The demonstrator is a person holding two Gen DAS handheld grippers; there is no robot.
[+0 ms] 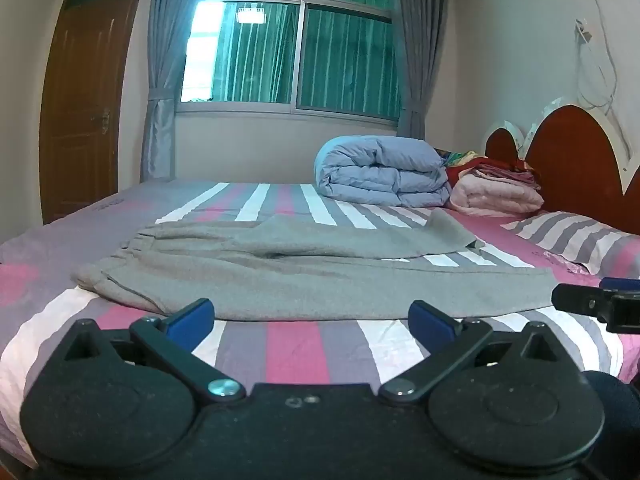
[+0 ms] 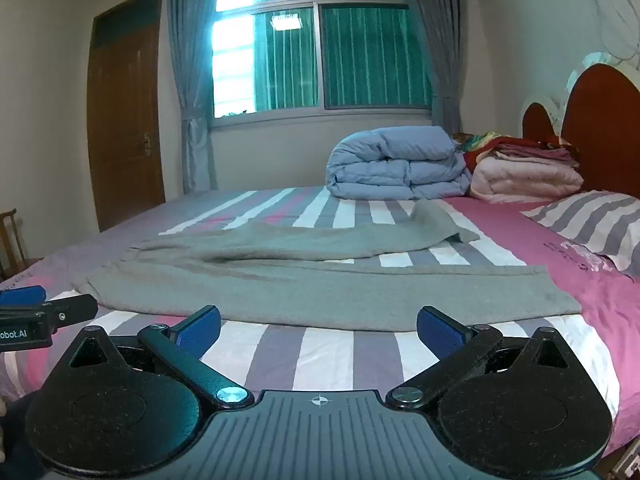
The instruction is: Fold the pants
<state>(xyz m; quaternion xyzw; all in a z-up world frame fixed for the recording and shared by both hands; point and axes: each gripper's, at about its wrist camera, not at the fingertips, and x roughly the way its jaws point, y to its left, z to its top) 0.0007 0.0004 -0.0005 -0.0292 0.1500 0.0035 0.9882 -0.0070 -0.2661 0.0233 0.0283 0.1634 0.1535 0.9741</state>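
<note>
Two splayed grippers (image 1: 312, 316) (image 2: 319, 326) (near pants (image 1: 304, 276))

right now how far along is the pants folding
Done: the grey pants are spread along the striped bed, legs apart, one cuff curled up. In hand: nothing; the left tongs and right tongs are open, short of the fabric. Left: every fold.

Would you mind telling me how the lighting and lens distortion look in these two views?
Left wrist view: the window blows out bright at its left pane, a ceiling light reflects in the glass, and the fisheye bows the door; the left gripper is sharp. Right wrist view: the same window glare, dark corners, curved bed edges; the pants look evenly lit, slightly soft.
</note>
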